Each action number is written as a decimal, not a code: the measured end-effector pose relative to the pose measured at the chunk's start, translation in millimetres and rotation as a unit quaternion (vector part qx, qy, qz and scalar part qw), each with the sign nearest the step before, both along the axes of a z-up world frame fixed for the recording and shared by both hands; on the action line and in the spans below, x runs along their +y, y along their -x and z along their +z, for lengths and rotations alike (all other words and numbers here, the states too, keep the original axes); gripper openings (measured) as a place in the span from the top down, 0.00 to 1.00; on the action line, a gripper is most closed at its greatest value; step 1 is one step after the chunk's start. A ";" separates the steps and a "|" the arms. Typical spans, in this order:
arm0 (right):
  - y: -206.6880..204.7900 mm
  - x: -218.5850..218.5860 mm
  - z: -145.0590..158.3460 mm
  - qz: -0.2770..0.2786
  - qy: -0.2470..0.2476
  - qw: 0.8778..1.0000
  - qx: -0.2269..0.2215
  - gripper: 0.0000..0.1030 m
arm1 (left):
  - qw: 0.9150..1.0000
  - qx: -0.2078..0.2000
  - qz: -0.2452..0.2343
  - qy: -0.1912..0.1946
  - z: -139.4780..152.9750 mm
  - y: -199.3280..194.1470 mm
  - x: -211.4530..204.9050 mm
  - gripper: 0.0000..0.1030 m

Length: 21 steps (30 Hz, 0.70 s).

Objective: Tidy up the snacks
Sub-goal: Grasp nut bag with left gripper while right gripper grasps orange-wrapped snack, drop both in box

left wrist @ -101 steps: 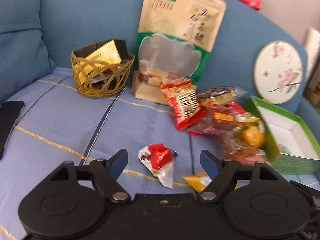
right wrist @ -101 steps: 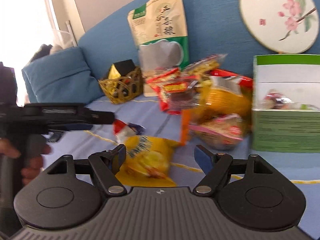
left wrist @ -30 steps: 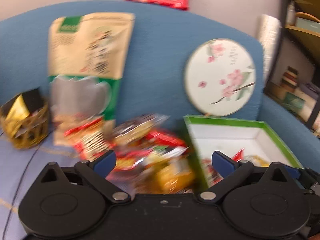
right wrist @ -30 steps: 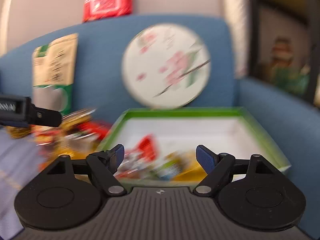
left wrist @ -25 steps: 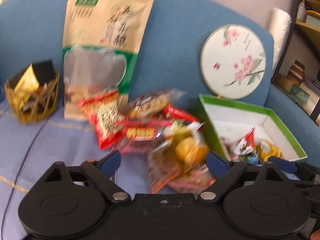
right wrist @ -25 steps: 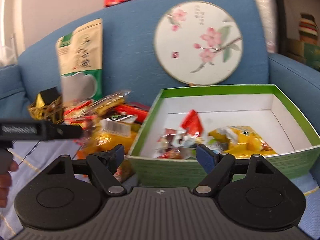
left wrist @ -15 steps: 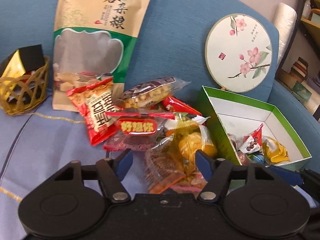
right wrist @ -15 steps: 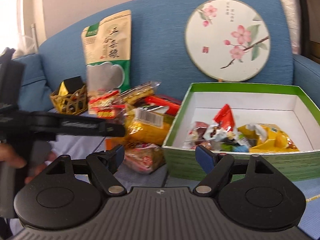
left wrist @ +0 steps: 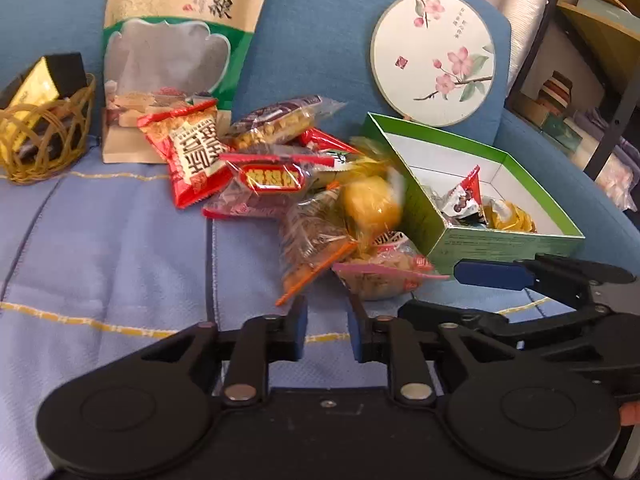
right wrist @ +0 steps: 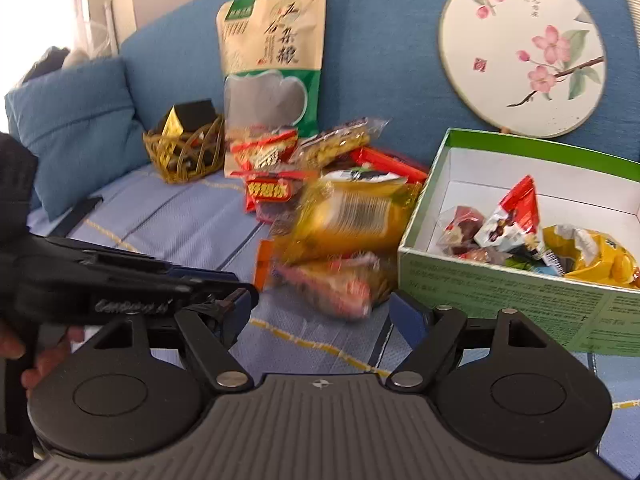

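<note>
Left gripper [left wrist: 326, 330]: pointed down at the sofa seat [left wrist: 112, 256], jaws narrow and closing, nothing between the pads, only striped blue cover beneath. An orange-edged clear snack bag [left wrist: 310, 246] lies just beyond the fingertips, apart from them.

Right gripper [right wrist: 322, 314]: jaws set wide, holding nothing. Its fingers frame a pink-and-clear packet [right wrist: 332, 282] that rests on the seat, pads clear of it. The left gripper crosses the lower left of the right wrist view, with part of a hand [right wrist: 24, 356] on its grip.

Snack pile [left wrist: 288, 184]: loose on the seat cover, middle of the seat, running back to the backrest. Contents: a yellow packet [right wrist: 352, 216] on top, blurred; a red packet with white lettering [left wrist: 190, 152]; a clear packet with a red-and-yellow label [left wrist: 272, 178]; a clear bag of nuts [left wrist: 280, 120] at the back.

Green box [left wrist: 500, 244]: open, white inside, on the right end of the seat, touching the pile's right edge. Holds a red-and-white wrapper [right wrist: 512, 216] standing upright, a yellow bag [right wrist: 592, 258] and some darker pieces I cannot tell apart.

Tall grain pouch [right wrist: 272, 64]: upright against the backrest behind the pile.

Wicker basket [left wrist: 44, 136]: left of the pouch on the seat, with a black-and-gold box [left wrist: 44, 80] inside.

Round painted fan [left wrist: 434, 60]: leaning on the backrest behind the box.

Blue cushion [right wrist: 76, 128]: at the seat's left end.
</note>
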State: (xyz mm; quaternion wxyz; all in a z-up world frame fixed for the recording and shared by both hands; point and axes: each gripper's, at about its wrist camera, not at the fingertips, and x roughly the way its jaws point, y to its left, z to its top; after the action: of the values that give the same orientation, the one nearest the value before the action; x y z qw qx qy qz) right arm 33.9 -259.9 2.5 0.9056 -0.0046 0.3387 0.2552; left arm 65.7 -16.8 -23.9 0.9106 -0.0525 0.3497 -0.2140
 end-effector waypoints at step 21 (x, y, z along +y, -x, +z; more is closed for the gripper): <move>-2.8 -0.6 -8.5 0.000 0.009 1.000 0.019 0.00 | 0.996 0.030 0.013 0.084 -3.9 -24.2 28.3 0.33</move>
State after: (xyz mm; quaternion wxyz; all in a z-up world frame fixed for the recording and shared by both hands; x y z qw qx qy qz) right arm 36.7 -260.4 -6.0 0.8991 -0.0080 0.3576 0.2524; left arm 89.9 11.4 -27.7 0.8947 -0.1395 0.3572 -0.2291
